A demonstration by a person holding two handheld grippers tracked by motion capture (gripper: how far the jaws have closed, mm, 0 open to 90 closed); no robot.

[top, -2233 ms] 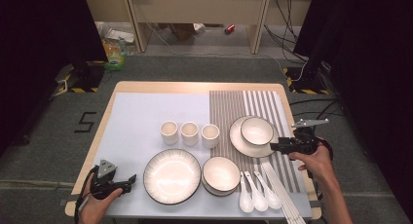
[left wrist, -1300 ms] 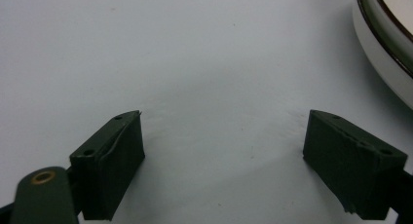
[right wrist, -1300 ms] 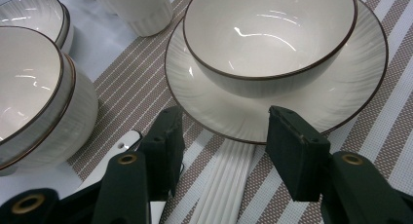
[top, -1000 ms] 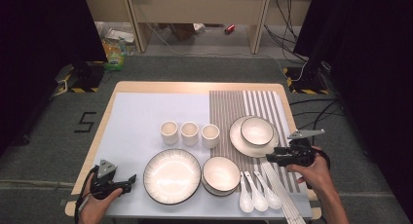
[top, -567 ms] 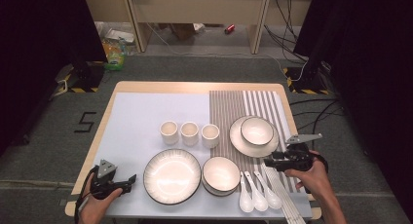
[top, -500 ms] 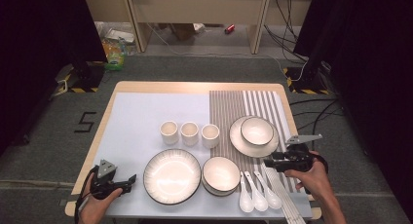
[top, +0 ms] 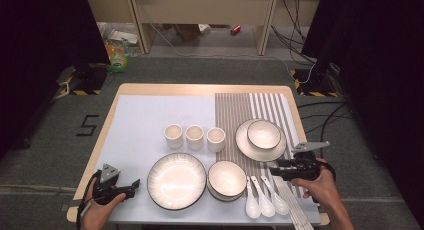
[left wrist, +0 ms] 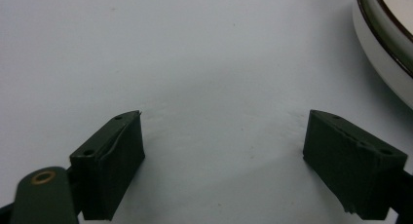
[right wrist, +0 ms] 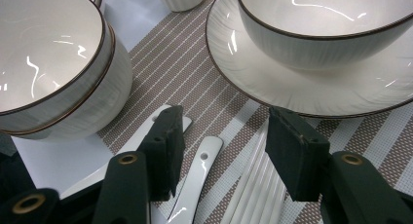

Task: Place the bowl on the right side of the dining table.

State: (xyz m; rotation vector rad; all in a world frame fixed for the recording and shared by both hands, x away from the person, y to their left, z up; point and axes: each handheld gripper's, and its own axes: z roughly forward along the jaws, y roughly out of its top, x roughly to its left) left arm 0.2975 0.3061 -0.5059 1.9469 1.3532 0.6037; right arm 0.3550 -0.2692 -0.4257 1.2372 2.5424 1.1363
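Right claw [right wrist: 221, 151] (spread) hovers over 3 spoons [top: 265, 200]; left claw [left wrist: 224, 168] spread, seemingly resting.

White dark-rimmed bowls [top: 227, 179] and plate [top: 176, 180], white spoons [top: 265, 200]; a brown-and-white striped mat [top: 250, 107] at three o'clock.
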